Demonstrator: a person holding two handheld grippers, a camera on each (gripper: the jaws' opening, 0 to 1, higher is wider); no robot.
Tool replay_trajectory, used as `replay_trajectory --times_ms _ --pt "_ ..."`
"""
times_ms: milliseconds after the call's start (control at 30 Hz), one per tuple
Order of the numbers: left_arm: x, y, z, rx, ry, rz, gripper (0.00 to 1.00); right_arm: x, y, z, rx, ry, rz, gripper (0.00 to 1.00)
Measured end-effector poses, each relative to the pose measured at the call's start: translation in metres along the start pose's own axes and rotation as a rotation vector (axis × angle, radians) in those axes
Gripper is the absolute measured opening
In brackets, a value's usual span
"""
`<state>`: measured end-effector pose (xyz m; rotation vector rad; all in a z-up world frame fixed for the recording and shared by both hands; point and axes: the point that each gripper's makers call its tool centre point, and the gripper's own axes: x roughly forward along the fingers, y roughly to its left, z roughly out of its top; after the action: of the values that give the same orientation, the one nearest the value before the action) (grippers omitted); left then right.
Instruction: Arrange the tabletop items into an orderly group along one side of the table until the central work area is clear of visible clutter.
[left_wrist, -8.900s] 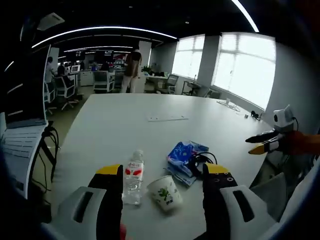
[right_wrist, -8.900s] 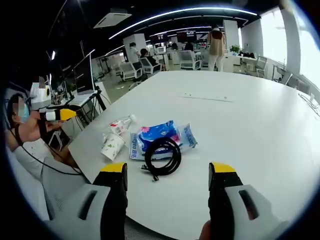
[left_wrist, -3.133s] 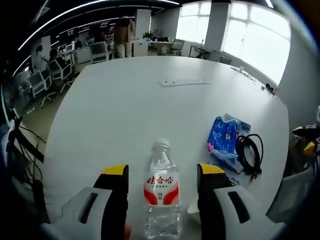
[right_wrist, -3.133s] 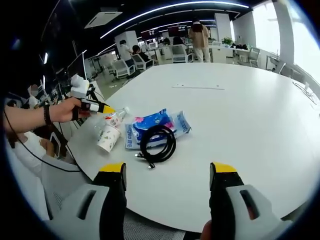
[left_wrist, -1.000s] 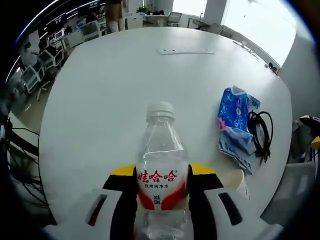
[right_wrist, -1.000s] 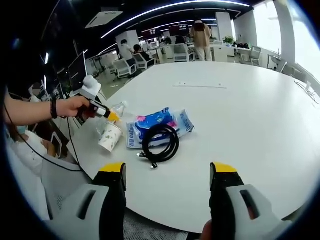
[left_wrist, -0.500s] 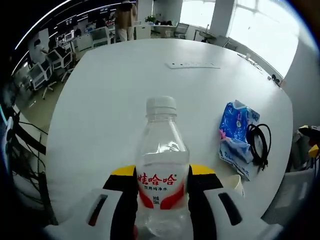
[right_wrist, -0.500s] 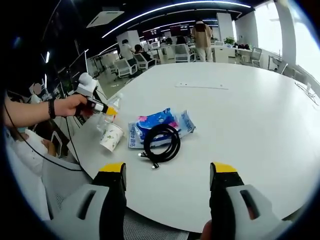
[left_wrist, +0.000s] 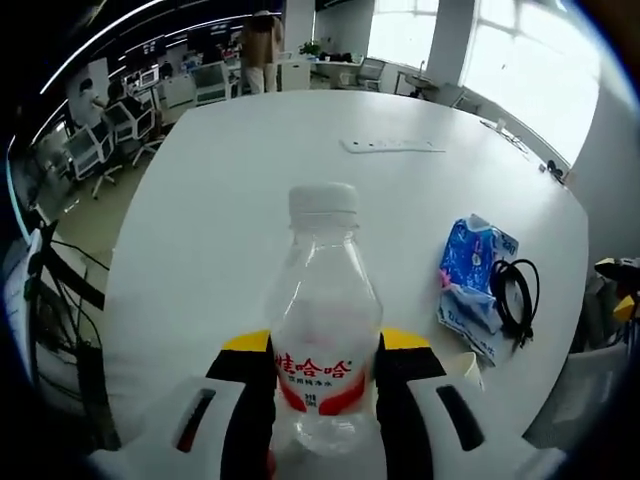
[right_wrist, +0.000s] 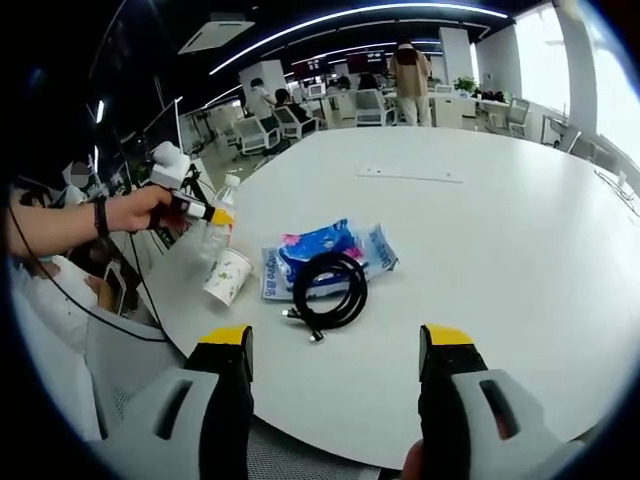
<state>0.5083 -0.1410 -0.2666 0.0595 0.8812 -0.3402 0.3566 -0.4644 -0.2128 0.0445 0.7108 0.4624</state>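
Relocation step: left gripper (left_wrist: 322, 372) clamps the water bottle (left_wrist: 322, 310) (lifted, apparently); next, set it tableside; right gripper (right_wrist: 337, 345) gapes empty.

Red label with white Chinese characters 娃哈哈 on the water bottle (left_wrist: 325, 340); smaller print beneath unreadable.
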Motion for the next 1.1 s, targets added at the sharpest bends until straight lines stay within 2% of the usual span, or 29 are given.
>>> replay_trajectory --times_ms 633,1100 --pt "-0.013 0.011 0.003 -0.004 -0.039 0.036 0.37 0.0 0.003 0.002 -0.007 -0.006 0.008 0.67" --pt "-0.024 0.004 -0.018 0.031 -0.026 0.056 0.37 0.003 0.006 0.004 -0.006 -0.013 0.016 0.67"
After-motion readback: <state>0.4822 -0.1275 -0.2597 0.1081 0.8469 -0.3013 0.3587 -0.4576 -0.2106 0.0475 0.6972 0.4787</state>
